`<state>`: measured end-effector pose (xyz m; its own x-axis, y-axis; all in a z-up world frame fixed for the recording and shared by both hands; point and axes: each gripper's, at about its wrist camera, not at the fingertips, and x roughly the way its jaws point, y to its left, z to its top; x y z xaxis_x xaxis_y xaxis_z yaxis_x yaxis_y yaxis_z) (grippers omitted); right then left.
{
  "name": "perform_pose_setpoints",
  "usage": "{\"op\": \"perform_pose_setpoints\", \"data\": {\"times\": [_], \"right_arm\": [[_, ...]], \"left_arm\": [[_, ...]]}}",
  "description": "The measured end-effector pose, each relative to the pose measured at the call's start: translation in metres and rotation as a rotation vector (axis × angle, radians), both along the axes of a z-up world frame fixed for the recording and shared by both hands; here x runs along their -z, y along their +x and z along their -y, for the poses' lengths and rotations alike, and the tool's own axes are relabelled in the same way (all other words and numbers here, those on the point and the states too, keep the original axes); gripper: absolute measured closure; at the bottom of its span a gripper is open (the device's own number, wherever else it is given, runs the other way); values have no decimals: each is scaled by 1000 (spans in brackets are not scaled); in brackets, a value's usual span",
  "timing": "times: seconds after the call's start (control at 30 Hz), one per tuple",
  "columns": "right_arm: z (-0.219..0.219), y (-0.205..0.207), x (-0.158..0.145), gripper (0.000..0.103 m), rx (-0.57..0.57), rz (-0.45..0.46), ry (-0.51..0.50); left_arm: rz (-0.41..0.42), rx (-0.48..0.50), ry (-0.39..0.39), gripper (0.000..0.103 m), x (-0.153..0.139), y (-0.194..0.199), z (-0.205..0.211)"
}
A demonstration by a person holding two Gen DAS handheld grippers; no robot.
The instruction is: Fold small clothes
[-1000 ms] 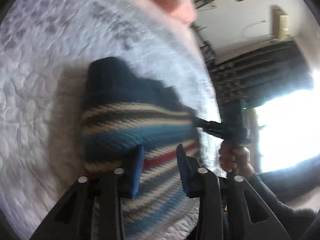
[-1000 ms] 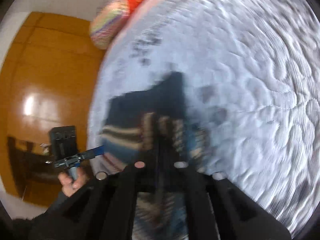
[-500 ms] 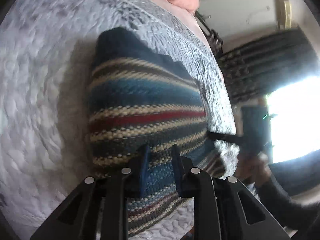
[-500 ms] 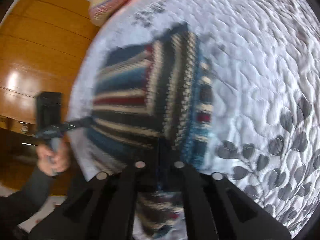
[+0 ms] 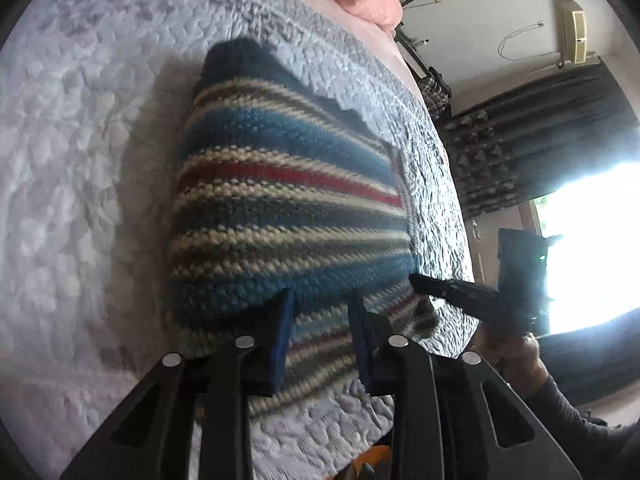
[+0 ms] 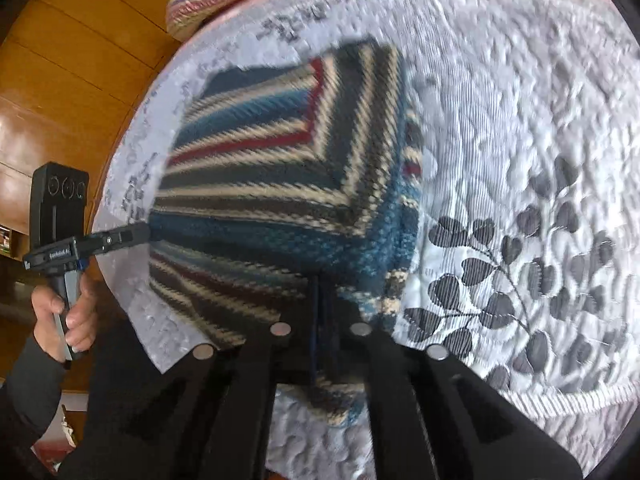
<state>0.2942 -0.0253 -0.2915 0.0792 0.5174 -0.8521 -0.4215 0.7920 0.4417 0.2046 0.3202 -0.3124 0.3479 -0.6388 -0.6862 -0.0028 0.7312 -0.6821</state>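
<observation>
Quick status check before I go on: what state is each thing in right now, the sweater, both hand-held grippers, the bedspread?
Striped sweater: lying on the bedspread, partly folded, one section turned over the body.
Left hand-held gripper: open, fingers apart over the sweater's near edge.
Right hand-held gripper: shut on the sweater's edge.
Quilted bedspread: spread flat under the sweater.

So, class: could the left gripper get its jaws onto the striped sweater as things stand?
Probably yes: the left gripper is open, the striped sweater lies directly ahead on the quilt, and nothing lies between them.
</observation>
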Motion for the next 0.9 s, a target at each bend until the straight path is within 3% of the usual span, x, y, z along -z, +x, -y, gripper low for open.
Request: {"op": "perform_pose_setpoints", "data": {"times": [0.07,0.1,0.13,0.17,0.23,0.3,0.37,0.47,0.5,0.57,0.63,0.77,0.9], "right_arm": [[5,-17,-22,78,10,48,-20],[9,-24,-31,67,21,68,-38],[13,-36,-39,42,36,94,-61],[18,-50,-48,20,59,125,-84],[20,-77,-57,10,102,180,-129],[17,-104,-64,9,142,221,-226],[14,-134,-72,6,181,284,-335],[6,-168,-86,3,218,356,-526],[1,-180,-92,3,230,365,-621],[-5,-198,-103,3,209,373,-699],[-8,-221,-125,3,195,410,-654],[5,-246,-177,4,252,422,-459],[11,-274,-227,3,279,503,-370]], "left_arm": [[20,2,66,42,-18,-20,1],[18,-5,123,35,-22,-30,1],[8,-21,228,28,-24,-46,4],[1,-25,275,28,-24,-53,6],[-23,-34,369,24,-28,-77,13],[-28,-52,522,16,-37,-105,26],[9,-73,614,16,-55,-134,36],[95,-193,739,13,-98,-177,52],[134,-230,756,12,-115,-191,58],[197,-232,721,11,-139,-208,68],[226,-233,700,11,-160,-223,75],[237,-232,743,11,-201,-246,81],[260,-239,671,11,-234,-265,82]]}}
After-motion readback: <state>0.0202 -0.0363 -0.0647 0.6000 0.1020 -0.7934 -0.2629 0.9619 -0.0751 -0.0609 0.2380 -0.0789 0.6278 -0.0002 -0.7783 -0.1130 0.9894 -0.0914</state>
